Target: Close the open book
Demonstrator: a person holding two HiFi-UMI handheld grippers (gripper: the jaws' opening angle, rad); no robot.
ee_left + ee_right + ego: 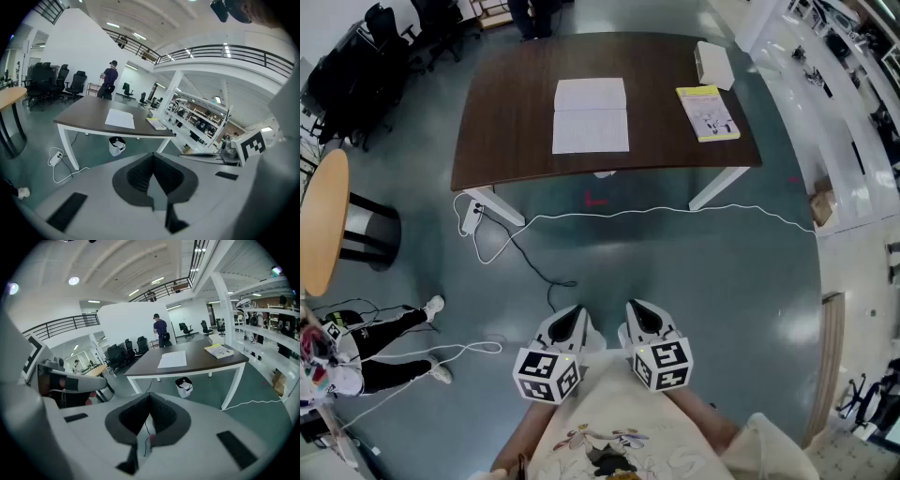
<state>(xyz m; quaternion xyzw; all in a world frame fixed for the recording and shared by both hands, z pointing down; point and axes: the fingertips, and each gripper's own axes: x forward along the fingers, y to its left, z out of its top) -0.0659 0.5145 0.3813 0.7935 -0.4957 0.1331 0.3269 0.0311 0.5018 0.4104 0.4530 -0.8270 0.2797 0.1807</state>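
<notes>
The open book (591,115) lies flat, white pages up, in the middle of a dark brown table (506,103) far ahead of me. It also shows as the open book (120,118) in the left gripper view and the open book (172,359) in the right gripper view. My left gripper (567,323) and right gripper (640,317) hang side by side close to my body, over the floor and well short of the table. Both point down and forward. The left gripper (152,157) and the right gripper (150,398) are shut with nothing between their jaws.
A yellow book (707,112) and a white box (713,64) lie at the table's right end. A white cable (675,212) and a power strip (472,214) lie on the floor before the table, a bin (116,145) under it. A round wooden table (323,220) stands left, shelves right.
</notes>
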